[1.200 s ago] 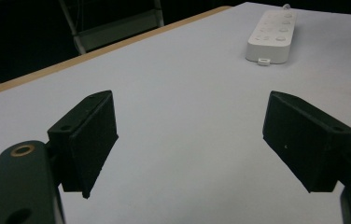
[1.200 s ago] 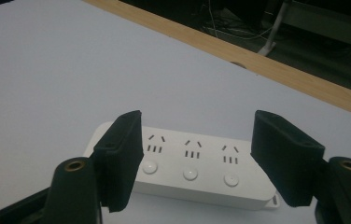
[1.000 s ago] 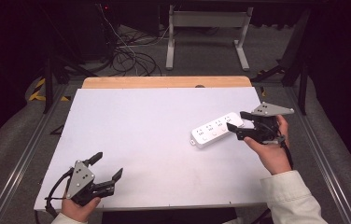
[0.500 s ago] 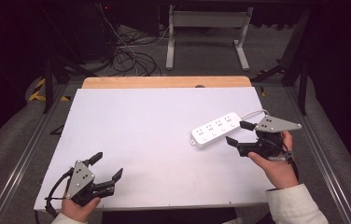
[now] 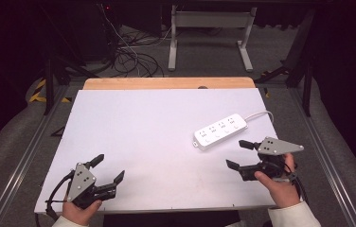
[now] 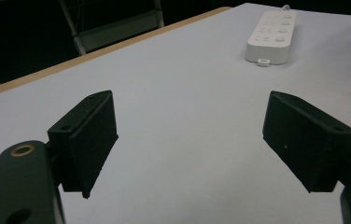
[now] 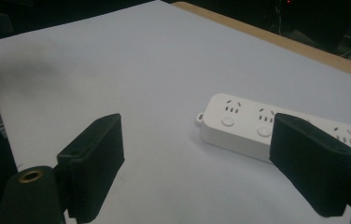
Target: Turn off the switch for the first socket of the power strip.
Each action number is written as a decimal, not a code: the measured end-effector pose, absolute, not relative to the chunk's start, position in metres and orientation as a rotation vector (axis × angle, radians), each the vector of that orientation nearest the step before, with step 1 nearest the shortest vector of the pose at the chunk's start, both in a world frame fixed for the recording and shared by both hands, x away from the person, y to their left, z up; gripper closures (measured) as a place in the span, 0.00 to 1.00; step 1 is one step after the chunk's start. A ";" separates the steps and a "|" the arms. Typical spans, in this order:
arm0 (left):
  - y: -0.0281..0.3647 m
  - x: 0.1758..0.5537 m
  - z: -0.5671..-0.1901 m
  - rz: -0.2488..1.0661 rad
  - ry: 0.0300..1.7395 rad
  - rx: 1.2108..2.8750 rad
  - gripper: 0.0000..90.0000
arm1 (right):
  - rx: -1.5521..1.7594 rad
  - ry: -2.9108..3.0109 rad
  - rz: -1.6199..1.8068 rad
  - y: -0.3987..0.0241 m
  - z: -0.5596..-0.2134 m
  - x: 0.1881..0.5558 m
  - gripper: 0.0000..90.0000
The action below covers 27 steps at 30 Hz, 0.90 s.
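Observation:
A white power strip (image 5: 220, 131) lies flat on the white table (image 5: 157, 127), at its right side, with its cord running off toward the right edge. My right gripper (image 5: 239, 154) is open and empty, held just in front of the strip and apart from it. In the right gripper view the strip (image 7: 257, 126) sits a little beyond my right gripper (image 7: 206, 154), behind the right-hand jaw. My left gripper (image 5: 109, 168) is open and empty near the front left corner. In the left gripper view the power strip (image 6: 270, 37) lies far off, past my left gripper (image 6: 190, 126).
A wooden strip (image 5: 166, 83) runs along the table's far edge. Beyond it are cables (image 5: 133, 59) on the floor and a white metal stand (image 5: 209, 28). Metal rails (image 5: 34, 142) flank the table on both sides.
My right gripper has drawn back from the power strip toward the front edge, and its jaws are clear of the strip. The left gripper has not moved.

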State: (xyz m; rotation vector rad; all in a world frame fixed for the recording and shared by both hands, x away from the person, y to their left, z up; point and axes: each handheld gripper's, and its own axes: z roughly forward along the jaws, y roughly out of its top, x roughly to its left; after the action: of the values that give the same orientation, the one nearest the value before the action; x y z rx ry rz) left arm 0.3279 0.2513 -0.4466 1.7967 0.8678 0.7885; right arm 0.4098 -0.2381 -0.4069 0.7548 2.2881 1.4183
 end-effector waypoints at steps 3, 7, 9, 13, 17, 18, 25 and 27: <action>0.251 0.328 -0.447 0.787 0.867 1.797 0.20 | 0.762 2.300 1.448 -0.237 -0.419 0.406 0.20; 0.251 0.328 -0.446 0.785 0.865 1.797 0.20 | 0.769 2.305 1.471 -0.237 -0.429 0.404 0.20; 0.251 0.328 -0.446 0.785 0.865 1.797 0.20 | 0.771 2.310 1.481 -0.237 -0.436 0.403 0.20; 0.251 0.328 -0.446 0.783 0.864 1.797 0.20 | 0.760 2.326 1.476 -0.235 -0.451 0.401 0.20; 0.251 0.328 -0.446 0.782 0.865 1.797 0.20 | 0.762 2.330 1.452 -0.236 -0.461 0.400 0.19; 0.251 0.328 -0.446 0.783 0.866 1.798 0.20 | 0.762 2.330 1.452 -0.236 -0.461 0.400 0.19; 0.251 0.327 -0.446 0.780 0.865 1.798 0.20 | 0.822 2.348 1.412 -0.236 -0.480 0.400 0.19; 0.251 0.327 -0.447 0.780 0.866 1.798 0.20 | 0.839 2.358 1.400 -0.235 -0.483 0.400 0.18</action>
State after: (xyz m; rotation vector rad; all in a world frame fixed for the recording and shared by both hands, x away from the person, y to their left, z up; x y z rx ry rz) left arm 0.3274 0.2509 -0.4465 1.7984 0.8664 0.7803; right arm 0.4003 -0.2351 -0.4831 0.8386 2.3583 1.3997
